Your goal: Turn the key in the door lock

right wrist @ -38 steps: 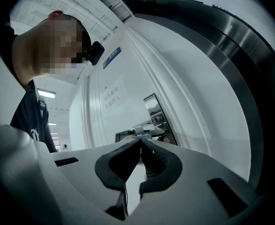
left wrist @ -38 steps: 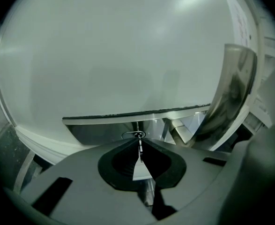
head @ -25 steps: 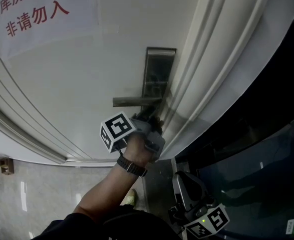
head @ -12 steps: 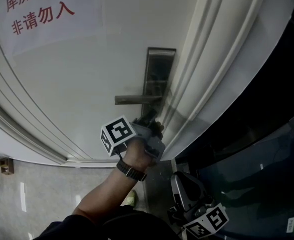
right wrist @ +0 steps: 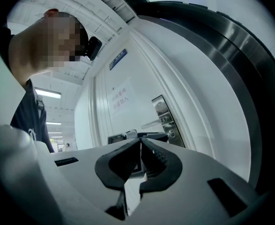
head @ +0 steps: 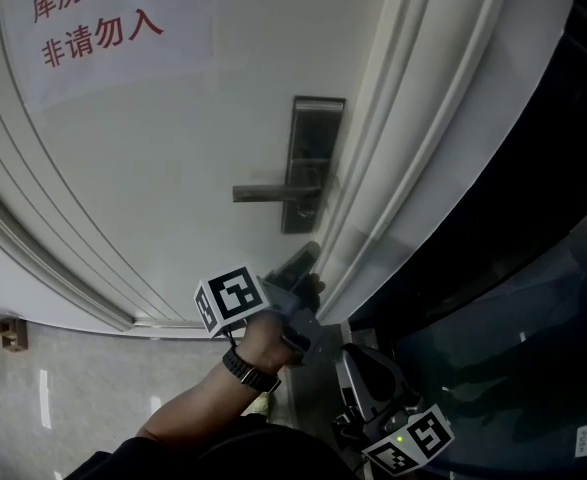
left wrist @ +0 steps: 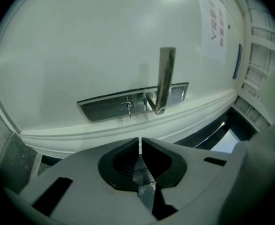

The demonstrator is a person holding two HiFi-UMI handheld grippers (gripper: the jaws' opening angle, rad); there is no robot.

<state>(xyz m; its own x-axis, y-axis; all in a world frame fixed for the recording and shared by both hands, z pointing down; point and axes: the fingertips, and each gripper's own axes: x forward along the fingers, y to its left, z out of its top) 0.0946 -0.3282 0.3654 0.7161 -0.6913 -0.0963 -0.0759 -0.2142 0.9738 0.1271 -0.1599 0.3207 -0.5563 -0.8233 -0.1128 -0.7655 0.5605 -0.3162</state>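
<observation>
The metal lock plate (head: 311, 158) sits on the white door (head: 173, 168), and its lever handle (head: 273, 192) points left. In the left gripper view a small key (left wrist: 126, 108) sticks out of the keyhole in the plate (left wrist: 104, 108), beside the lever (left wrist: 165, 78). My left gripper (head: 305, 260) hangs just below the plate, apart from it, and is shut with nothing between its jaws (left wrist: 140, 140). The right gripper (head: 365, 380) hangs low near the door's edge, away from the lock, shut and empty (right wrist: 140, 143).
A paper notice with red characters (head: 93, 28) is stuck on the door at the upper left. The door frame mouldings (head: 413, 138) run diagonally right of the lock, with dark glass (head: 513, 298) beyond. Tiled floor (head: 53, 388) lies below left.
My left gripper was up against the bottom of the lock plate; it has now drawn back and down, away from the key. The right gripper has barely moved.
</observation>
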